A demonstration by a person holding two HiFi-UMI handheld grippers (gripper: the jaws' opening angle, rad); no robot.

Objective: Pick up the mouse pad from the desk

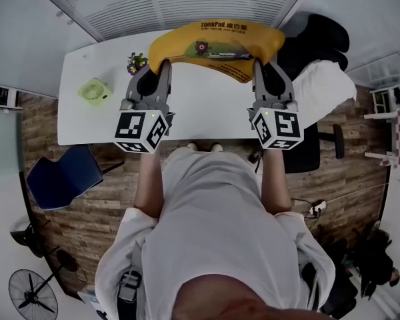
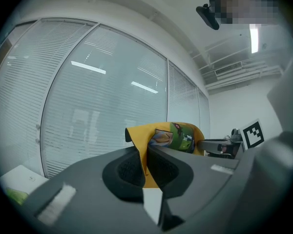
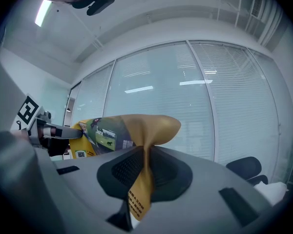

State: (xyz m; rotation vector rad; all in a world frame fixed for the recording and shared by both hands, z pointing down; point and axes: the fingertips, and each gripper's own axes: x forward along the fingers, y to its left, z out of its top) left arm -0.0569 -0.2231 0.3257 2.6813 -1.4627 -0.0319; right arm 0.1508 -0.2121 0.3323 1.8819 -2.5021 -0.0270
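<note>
the left gripper (image 2: 145,164) is clamped on one edge of the yellow mouse pad (image 1: 217,45), and the right gripper (image 3: 145,167) nips the opposite edge. the pad hangs bowed between them, up off the white desk (image 1: 207,115). a small green fan (image 1: 95,90) and a potted flower (image 1: 137,63) sit on the desk's left side.

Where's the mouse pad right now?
In the head view the yellow mouse pad is held at top centre over the white desk, its ends pinched by the left gripper and the right gripper.
</note>
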